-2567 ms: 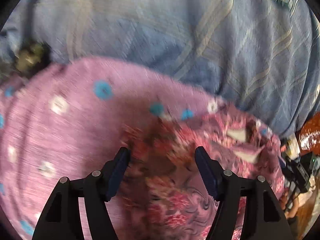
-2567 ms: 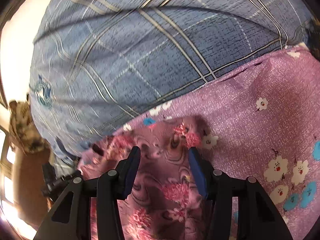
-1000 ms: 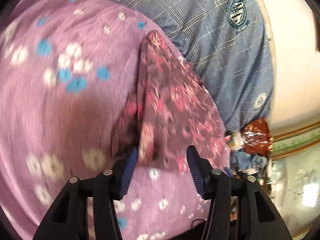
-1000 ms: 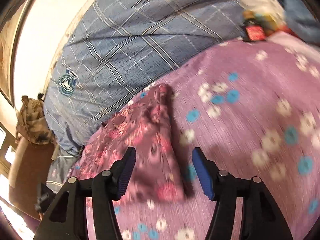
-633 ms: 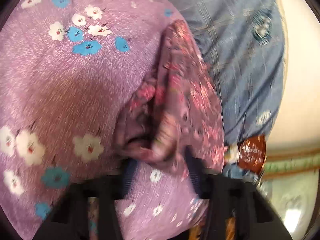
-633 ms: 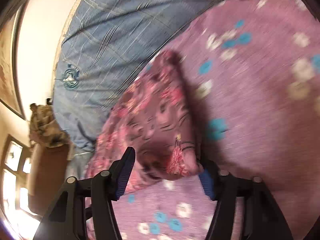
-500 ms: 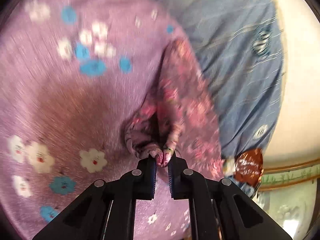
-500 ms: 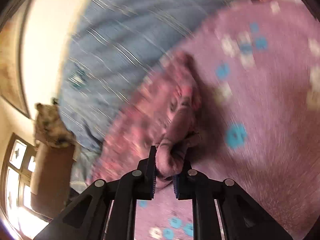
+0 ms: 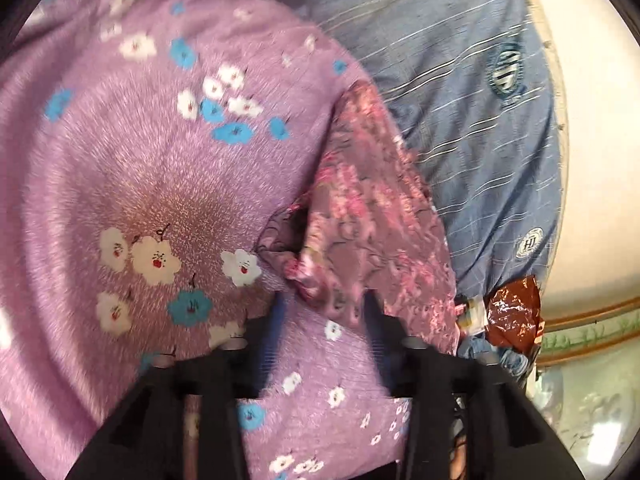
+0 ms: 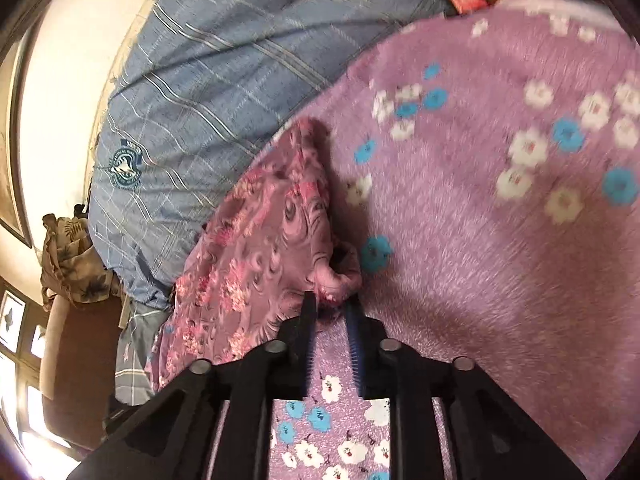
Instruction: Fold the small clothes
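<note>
With my left gripper (image 9: 322, 312) and then my right gripper (image 10: 332, 312) both opening off the near corners of the small flowered garment (image 9: 368, 216) on the purple blanket (image 9: 140, 184), I let go cleanly so the fold lies flat.

The left tool (image 9: 322, 308) is angled downward, its jaws opening and blurred by the motion, with nothing pressed between the pads. The right tool (image 10: 331, 312) is likewise tilted down, its jaws opening from a narrow gap, the pads apart.
</note>
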`<state>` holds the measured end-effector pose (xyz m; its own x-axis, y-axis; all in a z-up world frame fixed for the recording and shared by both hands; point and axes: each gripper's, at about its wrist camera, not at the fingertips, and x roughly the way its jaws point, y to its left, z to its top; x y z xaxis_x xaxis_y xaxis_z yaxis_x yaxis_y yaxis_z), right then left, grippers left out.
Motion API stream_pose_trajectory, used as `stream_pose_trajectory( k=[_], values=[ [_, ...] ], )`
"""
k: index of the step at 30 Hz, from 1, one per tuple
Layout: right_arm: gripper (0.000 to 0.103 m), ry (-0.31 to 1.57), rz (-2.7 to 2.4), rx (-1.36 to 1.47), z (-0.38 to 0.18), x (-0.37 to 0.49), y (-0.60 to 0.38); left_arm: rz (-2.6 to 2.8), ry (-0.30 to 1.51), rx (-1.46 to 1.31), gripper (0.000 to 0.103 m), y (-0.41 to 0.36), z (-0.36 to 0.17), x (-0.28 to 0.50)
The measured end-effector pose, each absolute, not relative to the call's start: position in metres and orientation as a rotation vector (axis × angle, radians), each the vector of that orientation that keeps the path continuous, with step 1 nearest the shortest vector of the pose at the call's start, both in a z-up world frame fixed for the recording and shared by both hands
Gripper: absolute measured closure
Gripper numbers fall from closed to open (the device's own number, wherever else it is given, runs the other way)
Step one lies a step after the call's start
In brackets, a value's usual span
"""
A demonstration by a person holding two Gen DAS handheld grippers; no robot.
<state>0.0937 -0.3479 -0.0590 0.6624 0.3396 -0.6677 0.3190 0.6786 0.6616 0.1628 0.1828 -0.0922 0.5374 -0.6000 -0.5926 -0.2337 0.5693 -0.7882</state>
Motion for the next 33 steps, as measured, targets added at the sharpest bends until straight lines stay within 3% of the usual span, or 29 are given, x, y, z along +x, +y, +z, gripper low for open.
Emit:
stream_pose_trajectory(
  k=[1,2,9,18,20,26,27,28,31,33],
  values=[
    [0.061,0.859,-0.004,0.845,-0.052,0.091,-0.348,-0.269,1.001,-0.965,0.051,0.183,-0.086,0.158],
    [0.057,0.852,-0.015,0.843,-0.049,0.089,-0.351,-0.279,0.995,-0.948,0.051,0.182,-0.079,0.155],
    [0.043,0.792,-0.046,0.809,-0.029,0.097,-0.361,-0.274,1.066,-0.815,0.050,0.159,-0.054,0.188],
    [0.041,0.827,-0.015,0.853,-0.053,0.184,-0.370,-0.192,1.146,-0.614,0.048,0.113,-0.030,0.304],
    [0.041,0.881,-0.009,0.839,-0.067,0.216,-0.371,-0.187,1.144,-0.616,0.043,0.114,-0.037,0.332],
    [0.041,1.047,0.035,0.762,-0.101,0.296,-0.353,-0.114,1.258,-0.616,0.040,0.107,-0.080,0.401],
    [0.056,1.053,0.040,0.730,-0.100,0.302,-0.348,-0.089,1.259,-0.563,0.040,0.101,-0.081,0.407],
    [0.093,1.051,0.059,0.695,-0.096,0.308,-0.343,-0.078,1.245,-0.514,0.043,0.094,-0.079,0.414],
    [0.095,0.932,0.132,0.609,-0.060,0.311,-0.332,-0.058,1.161,-0.421,0.077,0.083,-0.070,0.426],
    [0.095,0.848,0.122,0.571,-0.042,0.303,-0.332,0.025,1.127,-0.351,0.084,0.082,-0.075,0.434]
  ],
)
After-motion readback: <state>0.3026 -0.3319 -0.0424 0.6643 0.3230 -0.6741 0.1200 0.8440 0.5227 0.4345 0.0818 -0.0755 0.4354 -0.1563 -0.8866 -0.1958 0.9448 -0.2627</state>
